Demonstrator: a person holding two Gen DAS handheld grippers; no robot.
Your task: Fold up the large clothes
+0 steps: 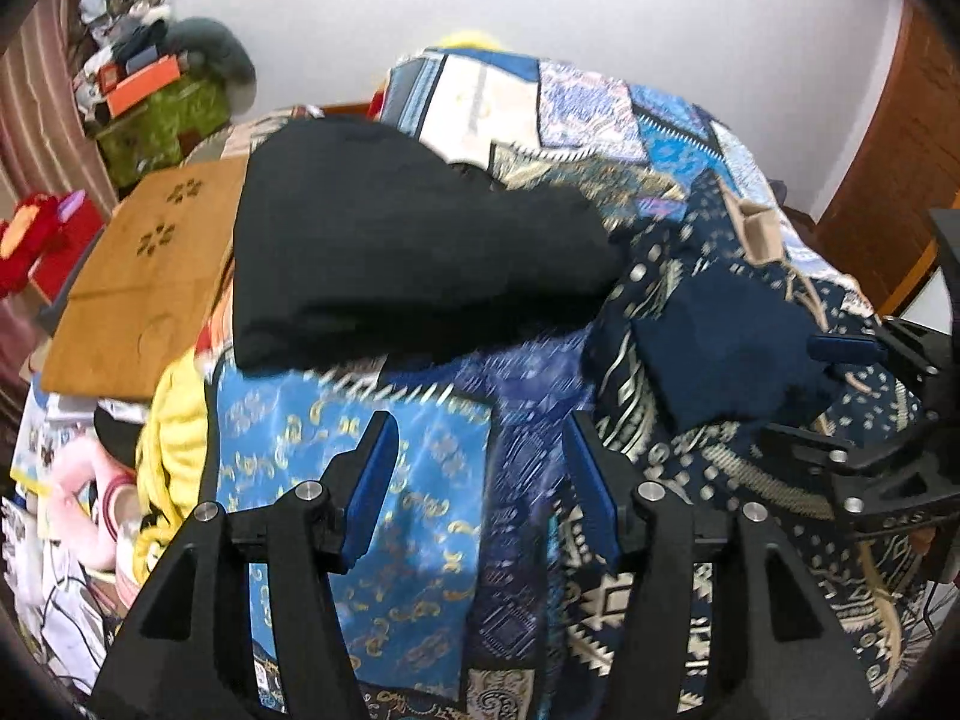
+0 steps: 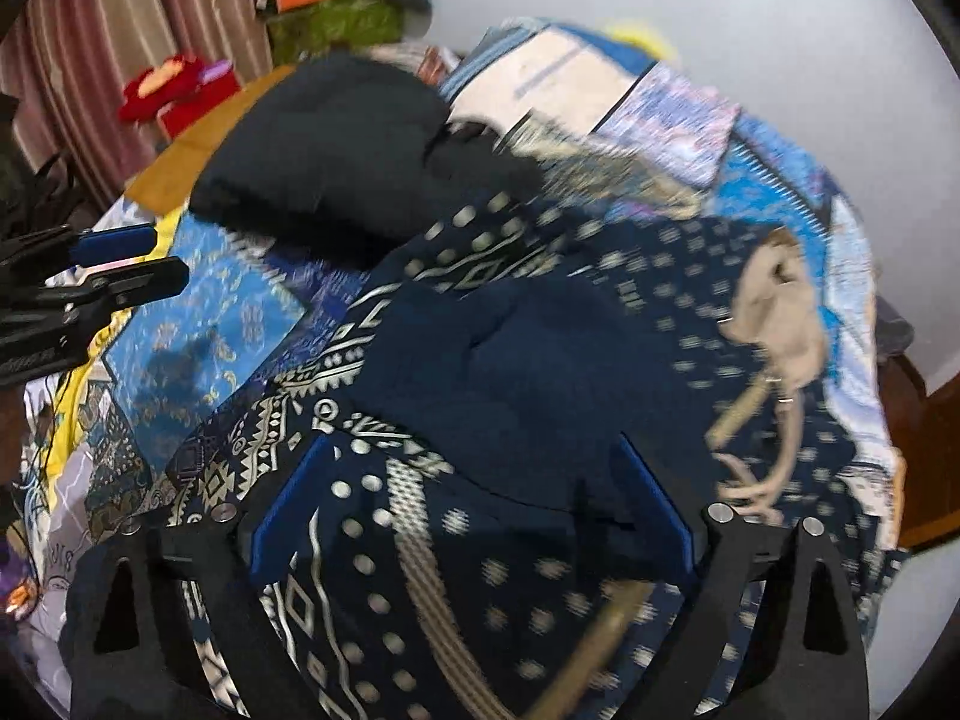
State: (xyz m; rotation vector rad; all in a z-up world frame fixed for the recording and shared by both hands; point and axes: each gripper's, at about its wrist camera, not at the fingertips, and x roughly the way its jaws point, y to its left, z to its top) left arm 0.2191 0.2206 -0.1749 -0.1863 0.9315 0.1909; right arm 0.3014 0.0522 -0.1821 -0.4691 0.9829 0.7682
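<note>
A dark navy garment (image 2: 510, 360) with white dots and geometric bands lies crumpled on the blue patchwork bedspread (image 1: 360, 480). Its beige lining and cords (image 2: 774, 312) show at the right. My right gripper (image 2: 474, 480) hovers just over it with its blue pads wide apart, open, pressing on nothing. A folded black garment (image 1: 390, 252) sits farther back on the bed. My left gripper (image 1: 480, 468) is open above bare bedspread, in front of the black garment. Each gripper shows in the other's view: the right gripper (image 1: 822, 396) at the right edge, the left gripper (image 2: 129, 261) at the left edge.
A wooden board (image 1: 144, 276) lies left of the black garment, with yellow cloth (image 1: 174, 420) and pink items below it. A red plush (image 1: 30, 240) and a green box (image 1: 162, 114) piled with clutter stand by the striped curtain. A wooden door (image 1: 888, 180) is at the right.
</note>
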